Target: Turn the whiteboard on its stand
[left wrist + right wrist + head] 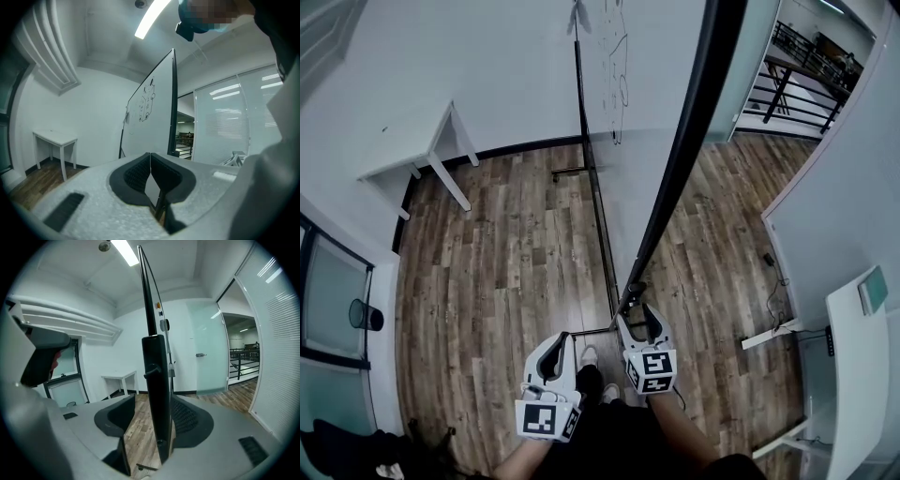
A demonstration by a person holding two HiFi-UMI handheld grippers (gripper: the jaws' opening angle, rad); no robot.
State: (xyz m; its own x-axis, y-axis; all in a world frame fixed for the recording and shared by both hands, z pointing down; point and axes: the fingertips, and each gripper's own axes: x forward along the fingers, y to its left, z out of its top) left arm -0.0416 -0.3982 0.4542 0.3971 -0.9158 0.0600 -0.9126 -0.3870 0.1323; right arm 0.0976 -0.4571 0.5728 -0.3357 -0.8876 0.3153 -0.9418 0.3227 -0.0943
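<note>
Closest in, low by the person's shoes, the left gripper [561,339] has its jaws pressed together on nothing and sits just beside the board without touching it. The right gripper [636,315] is spread wide, with the black end frame of the whiteboard [623,141] standing upright between its pads. The frame runs hard against the right-hand pad, while the left-hand pad stands clear, so nothing is pinched yet.

From where I stand, the board is edge-on to the person. It runs away from them across the wood floor [506,262] on its stand [602,234], with a white table [412,150] off by the wall.

The worry is the grip. The frame sits off-centre in the jaws, and I'd guess a squeeze from there could slide off that smooth narrow edge or nudge the board sideways before it bites. Pushing at one end only could also make the stand skid or rock rather than let the panel swing, and the base bar lies right by the person's toes.

There are dark marker doodles on the board's face, too small to read, and I see no brand or label anywhere
</note>
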